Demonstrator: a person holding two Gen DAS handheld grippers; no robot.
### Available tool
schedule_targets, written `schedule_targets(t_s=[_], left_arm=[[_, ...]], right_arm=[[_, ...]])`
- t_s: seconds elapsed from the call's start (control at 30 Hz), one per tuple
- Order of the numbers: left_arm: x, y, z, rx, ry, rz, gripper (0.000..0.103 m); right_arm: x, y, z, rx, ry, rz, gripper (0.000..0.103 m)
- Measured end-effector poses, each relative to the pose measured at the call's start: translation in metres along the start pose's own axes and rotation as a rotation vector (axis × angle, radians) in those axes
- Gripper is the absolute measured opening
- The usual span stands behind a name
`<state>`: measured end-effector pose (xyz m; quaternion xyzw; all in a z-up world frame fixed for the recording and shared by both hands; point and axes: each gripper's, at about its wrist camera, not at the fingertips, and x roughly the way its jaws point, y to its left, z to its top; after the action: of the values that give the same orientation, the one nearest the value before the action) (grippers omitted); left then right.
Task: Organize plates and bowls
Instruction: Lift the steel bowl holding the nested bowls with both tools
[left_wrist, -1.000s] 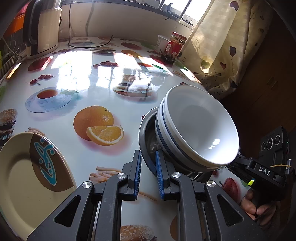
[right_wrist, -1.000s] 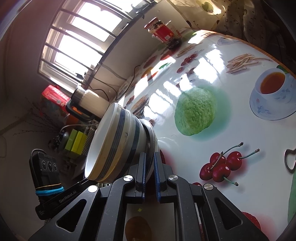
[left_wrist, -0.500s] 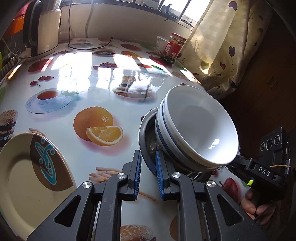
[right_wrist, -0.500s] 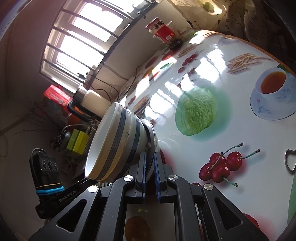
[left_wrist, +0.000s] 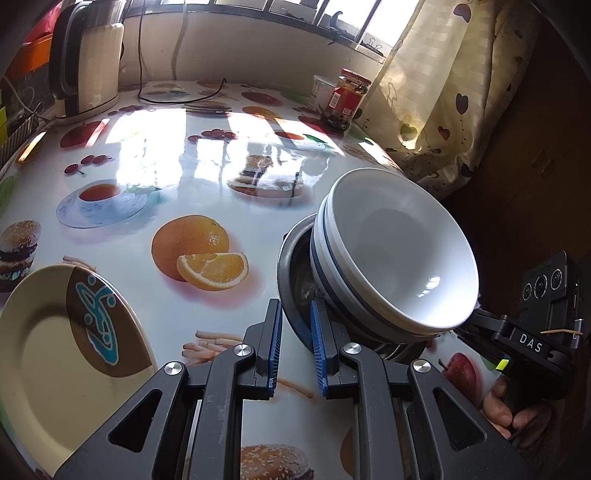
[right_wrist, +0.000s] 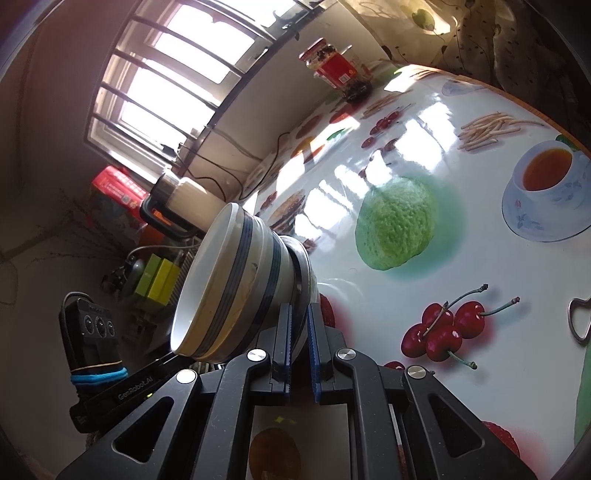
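Two white bowls with blue stripes (left_wrist: 399, 251) sit nested in a dark metal bowl (left_wrist: 291, 266), and the whole stack is tipped on its side above the table's right edge. My left gripper (left_wrist: 295, 317) is shut on the metal bowl's near rim. From the opposite side, my right gripper (right_wrist: 300, 321) is shut on the same metal bowl (right_wrist: 304, 266), with the white bowls (right_wrist: 229, 288) leaning away to the left. A tan plate with a brown and blue pattern (left_wrist: 55, 350) lies flat at the lower left.
The glossy fruit-print tablecloth (left_wrist: 221, 147) covers the table. A kettle (left_wrist: 86, 62) stands at the back left and a red-labelled jar (left_wrist: 345, 98) at the back right by the curtain (left_wrist: 443, 92). A person's fingers (left_wrist: 506, 402) hold the right gripper's handle.
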<state>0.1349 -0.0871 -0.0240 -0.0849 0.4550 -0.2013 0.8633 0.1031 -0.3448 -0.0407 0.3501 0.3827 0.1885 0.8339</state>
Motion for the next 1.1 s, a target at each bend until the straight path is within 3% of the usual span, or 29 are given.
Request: schedule_targets(t_s=[0.47,0.97,1.1], left_arm=[[0.005,0.004,0.001,-0.014,0.015,-0.012,0.017],[0.007,0.004,0.005,0.002,0.001,0.001,0.017],[0.006,0.003,0.005,0.014,-0.002,0.010,0.017]], right_arm=[[0.002,-0.003,0.005,-0.001,0.001,-0.023,0.011],[0.012,-0.023,0.012,0.077,0.038,0.125,0.010],[0.010,-0.021,0.010,0.059,0.029,0.121,0.010]])
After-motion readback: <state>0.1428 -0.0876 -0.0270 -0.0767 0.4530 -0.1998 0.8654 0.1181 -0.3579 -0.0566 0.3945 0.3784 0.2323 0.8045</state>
